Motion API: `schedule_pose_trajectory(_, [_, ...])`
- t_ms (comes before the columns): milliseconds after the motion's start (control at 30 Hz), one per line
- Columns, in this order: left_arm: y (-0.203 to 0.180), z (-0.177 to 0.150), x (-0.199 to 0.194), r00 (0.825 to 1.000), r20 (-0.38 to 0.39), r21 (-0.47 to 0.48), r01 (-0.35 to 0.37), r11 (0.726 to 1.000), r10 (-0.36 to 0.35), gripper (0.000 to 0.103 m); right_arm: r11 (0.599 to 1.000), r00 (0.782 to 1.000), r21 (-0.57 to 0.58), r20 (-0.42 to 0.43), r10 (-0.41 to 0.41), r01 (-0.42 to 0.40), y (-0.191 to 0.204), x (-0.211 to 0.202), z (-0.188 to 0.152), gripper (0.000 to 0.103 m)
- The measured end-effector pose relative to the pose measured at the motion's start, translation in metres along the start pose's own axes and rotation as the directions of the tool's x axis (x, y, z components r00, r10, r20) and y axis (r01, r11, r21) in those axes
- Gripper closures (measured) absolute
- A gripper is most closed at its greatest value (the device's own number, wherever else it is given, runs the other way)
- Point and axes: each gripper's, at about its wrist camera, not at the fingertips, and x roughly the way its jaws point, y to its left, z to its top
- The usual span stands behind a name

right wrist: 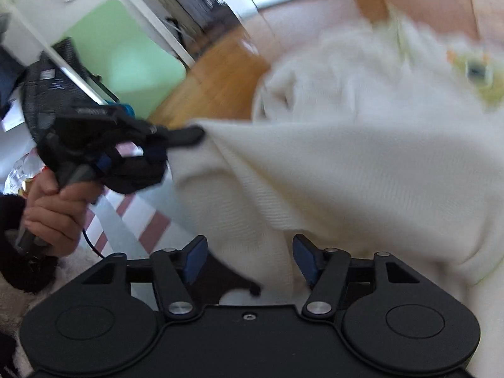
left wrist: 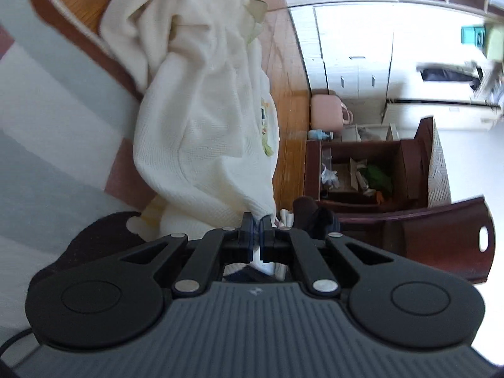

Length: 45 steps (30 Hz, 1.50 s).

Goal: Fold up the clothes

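Striped bedding at lower left [left wrist: 47,145] carries the cream waffle-knit garment [left wrist: 204,119]: keep left gripper [left wrist: 258,220] fingers clamped on its edge, pulling taut while right gripper [right wrist: 250,260] fingers, wide and empty, re-grip.

A bed [left wrist: 47,145] with a grey, white and pink striped cover carries the cream garment [left wrist: 204,119], which drapes over its edge beside the wooden floor [left wrist: 283,72].

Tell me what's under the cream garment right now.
Under the cream garment show a striped cloth and wooden floor. Whatever lies directly beneath its bulk is covered. The left gripper pinches its edge.
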Motion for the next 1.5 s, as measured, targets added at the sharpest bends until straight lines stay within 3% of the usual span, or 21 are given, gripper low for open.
schedule_pose_trajectory(133, [-0.006,-0.002,0.003,0.999,0.014,0.016,0.052,0.999,-0.052,0.101,0.974,0.998,0.225,0.057,-0.041,0.027,-0.02,0.02,0.004,0.029])
schedule_pose_trajectory(233, [-0.004,-0.001,-0.003,0.999,0.022,0.021,0.038,0.999,-0.038,0.101,0.98,0.996,0.199,0.083,-0.009,-0.008,-0.016,0.019,0.006,0.03])
schedule_pose_trajectory(267, [-0.001,-0.001,-0.006,0.999,0.027,0.013,0.027,1.0,-0.028,0.101,0.983,0.996,0.18,0.09,0.006,-0.022,-0.014,0.017,0.007,0.034])
schedule_pose_trajectory(333, [-0.001,-0.002,-0.011,0.999,0.035,0.008,0.004,1.0,-0.004,0.101,0.989,0.994,0.14,0.103,0.035,-0.049,-0.009,0.015,0.008,0.082])
schedule_pose_trajectory(400, [-0.003,-0.002,-0.015,0.999,0.044,0.004,-0.02,1.0,0.02,0.101,0.997,0.996,0.048,0.07,0.052,-0.056,0.001,0.014,0.007,0.096])
schedule_pose_trajectory(533, [-0.014,-0.012,-0.028,0.985,0.096,0.085,-0.155,0.984,0.146,0.101,0.99,0.991,-0.053,0.029,0.132,-0.131,0.023,0.012,0.004,0.1])
schedule_pose_trajectory(633, [-0.015,-0.022,-0.042,0.954,0.129,0.128,-0.286,0.95,0.27,0.1,0.966,0.975,-0.127,-0.031,0.222,-0.224,0.043,0.003,-0.001,0.1])
schedule_pose_trajectory(700, [-0.014,-0.026,-0.047,0.909,0.156,0.173,-0.41,0.896,0.386,0.098,0.945,0.961,-0.182,-0.109,0.256,-0.272,0.058,-0.002,-0.011,0.101])
schedule_pose_trajectory(800, [-0.02,-0.025,-0.046,0.834,0.212,0.218,-0.549,0.807,0.51,0.098,0.929,0.957,-0.275,-0.217,0.192,-0.248,0.079,0.009,-0.026,0.1])
schedule_pose_trajectory(867, [-0.027,-0.025,-0.043,0.807,0.248,0.268,-0.589,0.763,0.536,0.095,0.92,0.949,-0.293,-0.254,0.187,-0.26,0.087,0.015,-0.029,0.1])
schedule_pose_trajectory(967, [-0.037,-0.025,-0.038,0.783,0.286,0.335,-0.622,0.707,0.553,0.081,0.928,0.962,-0.299,-0.226,0.155,-0.22,0.09,0.014,-0.028,0.096])
schedule_pose_trajectory(1067, [-0.034,-0.026,-0.031,0.787,0.251,0.349,-0.617,0.706,0.564,0.077,0.975,0.986,-0.188,-0.137,0.091,-0.116,0.064,0.01,-0.019,0.091])
schedule_pose_trajectory(1167, [-0.029,-0.026,-0.028,0.794,0.219,0.347,-0.606,0.716,0.567,0.077,0.997,0.997,-0.069,-0.078,0.028,-0.033,0.034,-0.001,-0.02,0.063])
schedule_pose_trajectory(1200, [-0.027,-0.024,-0.028,0.811,0.2,0.337,-0.584,0.738,0.55,0.077,0.999,0.998,-0.038,-0.056,-0.015,0.013,0.026,0.0,-0.018,0.037])
schedule_pose_trajectory(1233, [-0.021,-0.023,-0.028,0.841,0.169,0.302,-0.541,0.785,0.514,0.077,0.997,0.997,-0.003,-0.035,-0.071,0.071,0.019,0.002,-0.017,0.024])
schedule_pose_trajectory(1300, [-0.005,-0.019,-0.027,0.902,0.104,0.195,-0.431,0.881,0.418,0.077,0.989,0.992,0.072,-0.005,-0.126,0.126,0.008,0.006,-0.01,0.023])
schedule_pose_trajectory(1367, [0.004,-0.016,-0.026,0.923,0.078,0.139,-0.385,0.912,0.377,0.078,0.99,0.997,0.125,0.016,-0.075,0.073,0.001,0.008,-0.002,0.023])
schedule_pose_trajectory(1400, [0.007,-0.015,-0.026,0.928,0.07,0.117,-0.371,0.921,0.365,0.081,0.991,0.998,0.131,0.043,-0.037,0.031,0.0,0.005,-0.002,0.028])
schedule_pose_trajectory(1433, [0.008,-0.015,-0.026,0.927,0.073,0.117,-0.374,0.92,0.367,0.081,0.993,0.999,0.118,0.05,-0.015,0.009,0.001,0.004,-0.003,0.042])
schedule_pose_trajectory(1467, [0.006,-0.016,-0.027,0.921,0.084,0.132,-0.388,0.912,0.38,0.081,0.995,0.999,0.099,0.042,-0.002,-0.002,0.003,0.005,-0.002,0.078])
schedule_pose_trajectory(1500, [0.004,-0.018,-0.029,0.915,0.096,0.148,-0.402,0.904,0.391,0.082,0.996,0.999,0.081,0.028,0.019,-0.022,0.006,0.003,-0.004,0.1])
